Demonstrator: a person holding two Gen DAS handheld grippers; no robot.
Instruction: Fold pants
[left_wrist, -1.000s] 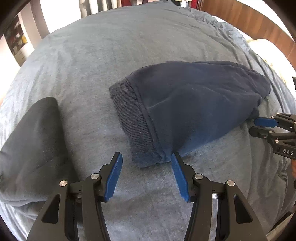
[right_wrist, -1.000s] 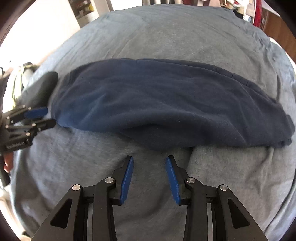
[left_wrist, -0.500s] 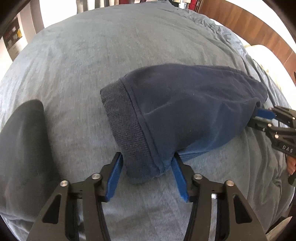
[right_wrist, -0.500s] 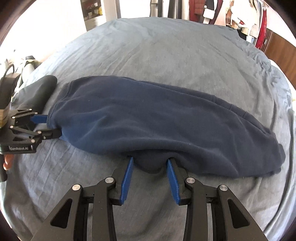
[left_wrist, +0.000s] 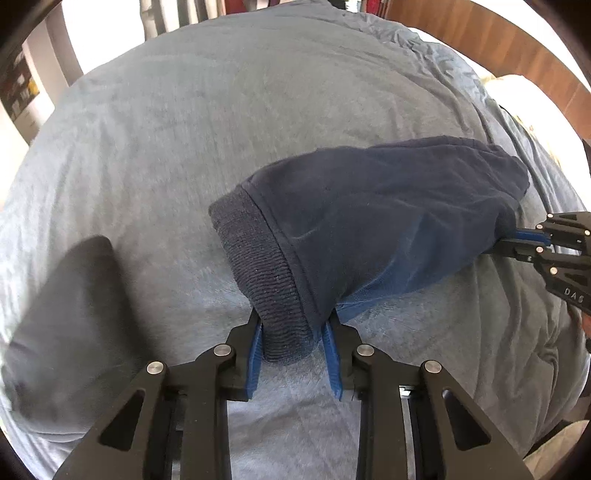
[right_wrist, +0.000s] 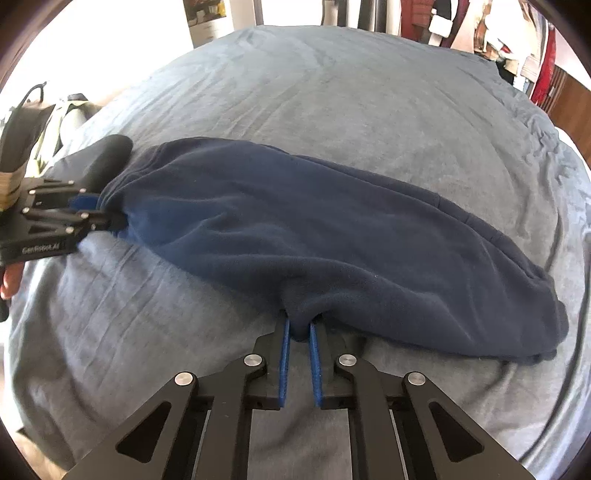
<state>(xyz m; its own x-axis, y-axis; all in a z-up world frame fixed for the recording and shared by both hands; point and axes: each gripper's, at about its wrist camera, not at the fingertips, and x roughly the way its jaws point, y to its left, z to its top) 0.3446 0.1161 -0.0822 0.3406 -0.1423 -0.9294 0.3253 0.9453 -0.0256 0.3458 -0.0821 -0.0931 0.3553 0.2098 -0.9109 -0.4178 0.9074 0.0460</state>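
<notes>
Navy blue pants (left_wrist: 369, 229) lie stretched across the grey-blue bed cover (left_wrist: 258, 110). In the left wrist view my left gripper (left_wrist: 293, 325) has the ribbed cuff (left_wrist: 258, 258) between its blue pads. Its jaws are closing and pinch the cuff, which is raised a little off the bed. In the right wrist view my right gripper (right_wrist: 298, 325) is closing on a small fold at the near edge of the pants (right_wrist: 295, 229), mid-length. Each gripper also shows in the other's view: right gripper (left_wrist: 517, 240), left gripper (right_wrist: 107, 218).
A dark grey cloth object (left_wrist: 66, 325) lies on the bed beside the cuff end. A wooden headboard (left_wrist: 480, 48) and a white pillow (left_wrist: 517, 88) border the far right. Hanging clothes (right_wrist: 480, 29) stand beyond the bed.
Both grippers moved forward onto the pants and their jaws narrowed onto the fabric. The cuff end has bunched and lifted with the left gripper.
</notes>
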